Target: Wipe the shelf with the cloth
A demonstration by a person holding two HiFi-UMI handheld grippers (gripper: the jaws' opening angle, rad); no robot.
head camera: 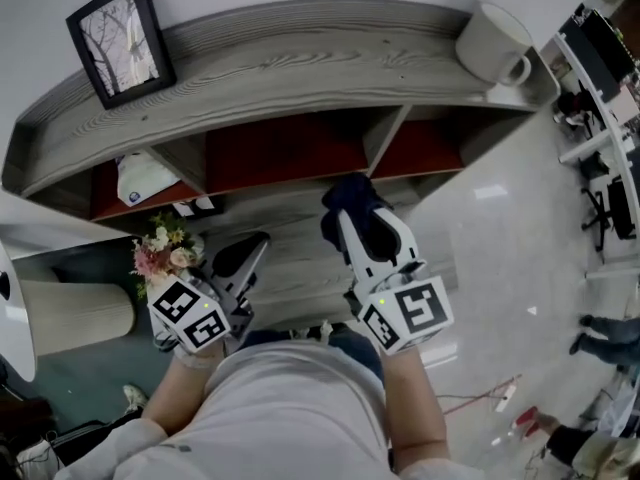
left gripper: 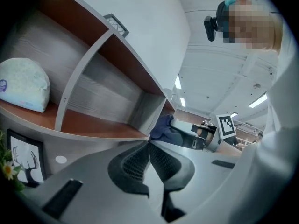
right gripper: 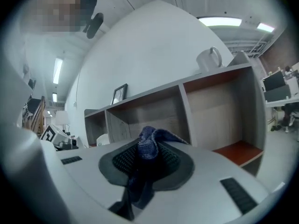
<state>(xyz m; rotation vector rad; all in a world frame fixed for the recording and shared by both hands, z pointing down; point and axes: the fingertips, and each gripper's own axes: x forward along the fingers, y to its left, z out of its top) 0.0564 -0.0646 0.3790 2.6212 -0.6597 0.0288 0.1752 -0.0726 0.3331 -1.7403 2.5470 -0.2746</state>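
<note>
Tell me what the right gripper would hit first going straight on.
Probably the middle compartment's back panel, cloth leading; the way there looks free, though depth is unclear.

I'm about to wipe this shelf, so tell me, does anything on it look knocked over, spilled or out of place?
Nothing stands out. The picture frame and the mug stand upright on the shelf top, the white packet sits in the left compartment, and nothing is spilled.
</note>
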